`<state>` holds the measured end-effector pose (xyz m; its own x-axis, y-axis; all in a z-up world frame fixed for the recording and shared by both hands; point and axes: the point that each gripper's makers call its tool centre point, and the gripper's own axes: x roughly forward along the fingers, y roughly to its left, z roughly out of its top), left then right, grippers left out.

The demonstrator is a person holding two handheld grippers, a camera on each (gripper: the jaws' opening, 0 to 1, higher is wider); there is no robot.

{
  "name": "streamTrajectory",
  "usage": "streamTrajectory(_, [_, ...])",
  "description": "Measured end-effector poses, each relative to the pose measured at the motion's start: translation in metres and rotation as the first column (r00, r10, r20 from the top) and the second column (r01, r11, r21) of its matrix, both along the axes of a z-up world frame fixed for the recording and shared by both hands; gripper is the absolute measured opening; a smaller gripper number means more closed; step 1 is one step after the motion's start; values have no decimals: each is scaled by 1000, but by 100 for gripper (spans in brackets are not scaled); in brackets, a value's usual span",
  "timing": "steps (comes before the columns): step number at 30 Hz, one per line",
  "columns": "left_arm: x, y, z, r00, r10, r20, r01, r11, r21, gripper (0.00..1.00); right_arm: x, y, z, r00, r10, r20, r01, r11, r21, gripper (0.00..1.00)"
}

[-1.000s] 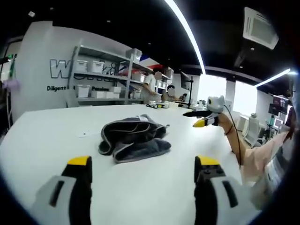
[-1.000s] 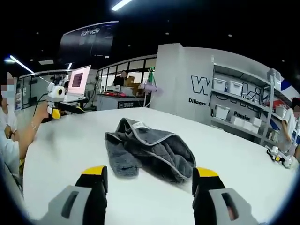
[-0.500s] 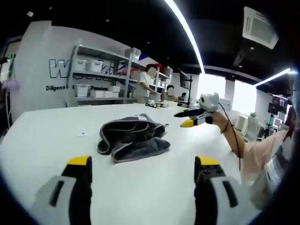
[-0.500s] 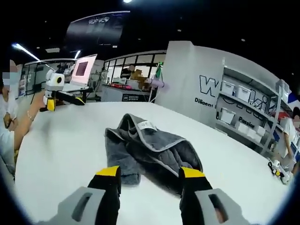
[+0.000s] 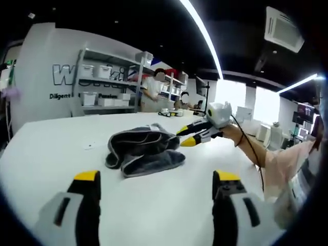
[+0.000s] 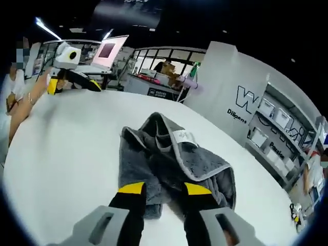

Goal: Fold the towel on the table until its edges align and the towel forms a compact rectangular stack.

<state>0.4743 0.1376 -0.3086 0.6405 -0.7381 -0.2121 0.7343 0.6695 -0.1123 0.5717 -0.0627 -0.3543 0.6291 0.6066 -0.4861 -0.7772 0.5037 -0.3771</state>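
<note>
On the white table (image 5: 46,154) the gray towel (image 6: 174,164) lies in a crumpled heap. My right claw (image 6: 163,190), jaws half closed, hangs over its near edge. I may pinch many layers. My left claw (image 5: 156,178) is spread wide.

Bare white table (image 5: 51,148) lies open all around the crumpled towel (image 5: 145,151), wide on every side. Right gripper (image 6: 161,188) hangs over the towel's near edge; left gripper (image 5: 156,177) faces open tabletop short of it.
</note>
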Motion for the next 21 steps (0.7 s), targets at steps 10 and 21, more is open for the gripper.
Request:
streamTrajectory(10, [-3, -5, -5, 1000, -18, -3, 18, 999, 30, 94, 33, 5, -8, 999, -44, 22, 45, 998, -38, 28])
streamTrajectory(21, [-5, -8, -9, 1000, -27, -11, 27, 999, 46, 94, 65, -3, -13, 991, -120, 57, 122, 992, -40, 20])
